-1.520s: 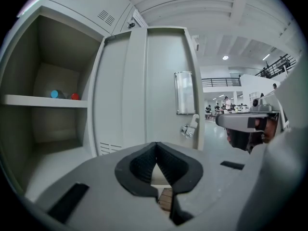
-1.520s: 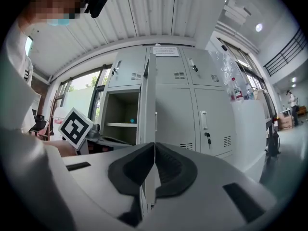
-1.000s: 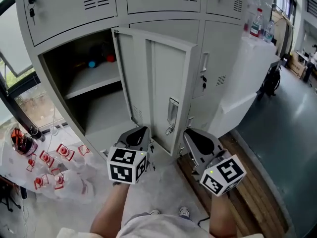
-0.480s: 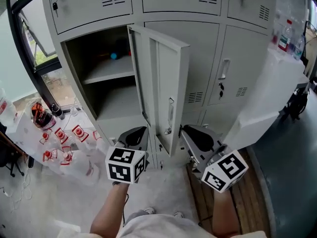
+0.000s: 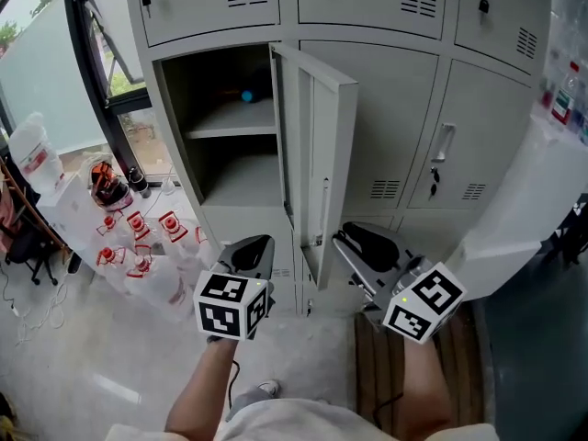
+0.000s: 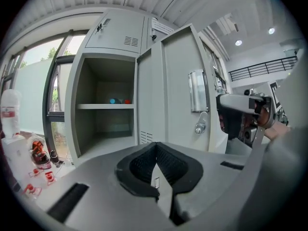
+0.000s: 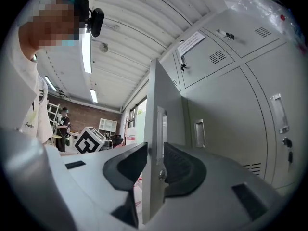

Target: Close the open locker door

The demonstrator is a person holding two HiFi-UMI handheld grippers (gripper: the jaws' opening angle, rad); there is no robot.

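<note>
The grey locker door (image 5: 317, 154) stands open, swung out from the lower-left compartment (image 5: 230, 154), with its latch handle (image 5: 323, 211) on the inner face. My right gripper (image 5: 354, 237) is low at the door's free edge. In the right gripper view the door edge (image 7: 155, 129) stands between the jaws of the right gripper (image 7: 155, 160), which are opening, and the pads are not clearly pressing on it. My left gripper (image 5: 255, 246) is shut and holds nothing, in front of the open compartment. In the left gripper view the door (image 6: 178, 90) is ahead to the right of the left gripper (image 6: 155, 150).
A shelf inside the compartment carries small blue and red items (image 5: 246, 96). Closed lockers (image 5: 478, 145) stand to the right. Plastic bags with red print (image 5: 138, 246) and a white container (image 5: 35, 159) lie on the floor at left. A white covered object (image 5: 533, 219) is at right.
The view has swung so the lockers sit further right and the door looks more edge-on. The right gripper has come up to the door's free edge.
</note>
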